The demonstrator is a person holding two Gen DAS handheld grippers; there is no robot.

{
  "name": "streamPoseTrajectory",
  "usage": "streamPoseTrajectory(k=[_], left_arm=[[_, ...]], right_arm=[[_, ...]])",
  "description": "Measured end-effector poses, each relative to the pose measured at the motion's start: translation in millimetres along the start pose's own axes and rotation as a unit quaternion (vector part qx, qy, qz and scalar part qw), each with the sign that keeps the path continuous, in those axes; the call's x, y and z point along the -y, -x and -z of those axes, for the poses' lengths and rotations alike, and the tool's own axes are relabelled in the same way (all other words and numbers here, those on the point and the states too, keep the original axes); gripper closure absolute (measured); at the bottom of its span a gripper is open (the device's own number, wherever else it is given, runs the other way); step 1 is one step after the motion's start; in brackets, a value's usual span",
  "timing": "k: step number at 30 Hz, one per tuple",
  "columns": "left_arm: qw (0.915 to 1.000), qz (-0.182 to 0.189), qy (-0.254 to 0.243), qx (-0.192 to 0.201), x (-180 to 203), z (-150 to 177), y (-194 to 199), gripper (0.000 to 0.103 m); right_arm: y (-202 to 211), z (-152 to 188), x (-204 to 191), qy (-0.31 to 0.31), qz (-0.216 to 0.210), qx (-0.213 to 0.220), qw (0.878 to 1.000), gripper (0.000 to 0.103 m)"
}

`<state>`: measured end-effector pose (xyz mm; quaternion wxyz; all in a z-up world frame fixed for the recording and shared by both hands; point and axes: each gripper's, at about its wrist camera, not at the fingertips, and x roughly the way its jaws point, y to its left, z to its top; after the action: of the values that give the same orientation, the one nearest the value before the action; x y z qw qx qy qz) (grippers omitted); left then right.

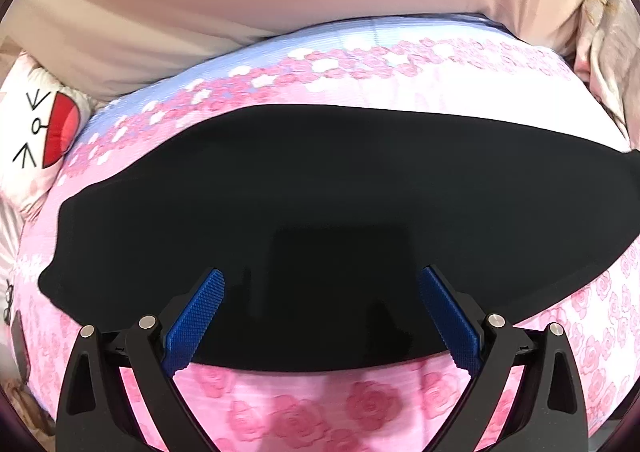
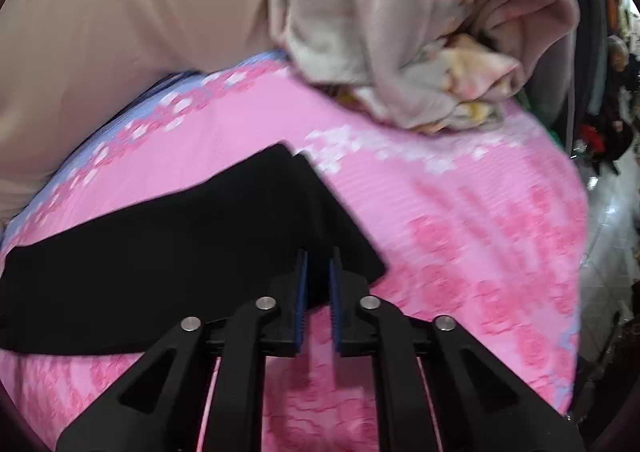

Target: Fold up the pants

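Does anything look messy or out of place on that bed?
Mostly tidy. The black pants lie flat on the pink rose bedspread. Only oddities: a crumpled beige blanket heaped at the bed's far edge, and the pants' end layers sit slightly uneven.

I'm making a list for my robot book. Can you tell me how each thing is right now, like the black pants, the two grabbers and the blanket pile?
Black pants: lying flat on the pink bedspread, one end in the right gripper.
Left gripper: open wide above the pants, holding nothing.
Right gripper: nearly closed around the pants' edge.
Pink bedspread: spread out under the pants.
Beige blanket: crumpled in a heap.
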<state>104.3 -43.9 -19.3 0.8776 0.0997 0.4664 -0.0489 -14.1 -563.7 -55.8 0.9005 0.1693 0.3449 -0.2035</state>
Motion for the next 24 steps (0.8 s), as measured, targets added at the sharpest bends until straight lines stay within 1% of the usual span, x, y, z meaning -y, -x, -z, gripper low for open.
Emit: streamPoseTrajectory(k=[2,3,4,5,6,8,10,11,13,15,16,17,18,19,20,21,22,23,24], left_arm=[[0.9999,-0.003,0.011,0.001,-9.9,2.1,0.0,0.006],[0.9999,-0.002,0.015,-0.001,-14.1,3.6,-2.9,0.006],[0.9998,-0.004,0.017,-0.005,-15.9,4.5,-6.1,0.006],[0.9997,-0.008,0.019,-0.012,-17.7,5.2,-10.6,0.006],[0.9996,-0.009,0.022,-0.018,-19.0,6.1,-14.3,0.006],[0.9993,-0.005,0.029,-0.023,-22.0,7.5,-18.4,0.006],[0.9993,-0.001,0.031,-0.021,-24.9,9.9,-17.8,0.006],[0.9993,-0.001,0.031,-0.02,-26.2,11.2,-17.4,0.006],[0.9993,-0.001,0.033,-0.019,-29.5,12.9,-17.4,0.006],[0.9992,0.001,0.035,-0.02,-32.2,13.8,-17.9,0.006],[0.9992,0.002,0.033,-0.02,-33.2,14.0,-17.5,0.006],[0.9994,0.001,0.03,-0.018,-33.3,13.9,-16.3,0.006],[0.9995,-0.001,0.028,-0.016,-33.6,13.7,-15.0,0.006],[0.9996,-0.001,0.028,-0.011,-34.3,13.7,-12.1,0.006],[0.9995,0.002,0.029,-0.008,-35.3,13.8,-10.2,0.006],[0.9995,0.005,0.031,-0.008,-36.3,13.2,-10.4,0.006],[0.9994,0.007,0.032,-0.01,-36.2,12.8,-11.6,0.006],[0.9994,0.008,0.032,-0.013,-35.2,12.3,-13.6,0.006],[0.9993,0.009,0.033,-0.014,-34.5,12.0,-14.5,0.006]], right_arm=[[-14.7,1.6,14.3,-0.029,-0.007,-0.022,0.999,0.095],[-19.3,2.9,13.3,-0.025,-0.017,-0.022,0.999,0.093],[-17.2,1.0,6.5,-0.005,-0.014,-0.028,0.999,0.091],[-15.2,-0.1,1.5,0.008,-0.014,-0.032,0.999,0.08],[-9.1,0.7,-2.0,0.014,-0.016,-0.03,0.999,0.076],[6.2,6.0,3.5,-0.013,-0.028,-0.021,0.999,0.076],[12.4,14.4,16.2,-0.06,-0.056,-0.021,0.996,0.067],[11.0,20.7,23.9,-0.091,-0.075,-0.026,0.993,0.056],[4.2,27.6,29.2,-0.123,-0.095,-0.036,0.987,0.055],[3.6,28.5,32.3,-0.139,-0.104,-0.025,0.984,0.055],[3.8,26.1,33.3,-0.146,-0.103,-0.026,0.984,0.055],[11.0,21.2,35.5,-0.16,-0.081,-0.009,0.984,0.057],[20.7,15.8,33.2,-0.162,-0.069,0.013,0.984,0.055],[31.2,6.4,27.1,-0.152,-0.082,0.035,0.984,0.055],[34.9,-1.7,19.3,-0.14,-0.106,0.039,0.984,0.055],[33.4,-14.4,2.1,-0.115,-0.15,0.027,0.982,0.055],[26.0,-22.5,-16.6,-0.089,-0.184,0.005,0.979,0.055],[9.9,-28.5,-44.3,-0.054,-0.221,-0.029,0.973,0.056],[-5.0,-28.7,-63.1,-0.031,-0.24,-0.053,0.969,0.058]])
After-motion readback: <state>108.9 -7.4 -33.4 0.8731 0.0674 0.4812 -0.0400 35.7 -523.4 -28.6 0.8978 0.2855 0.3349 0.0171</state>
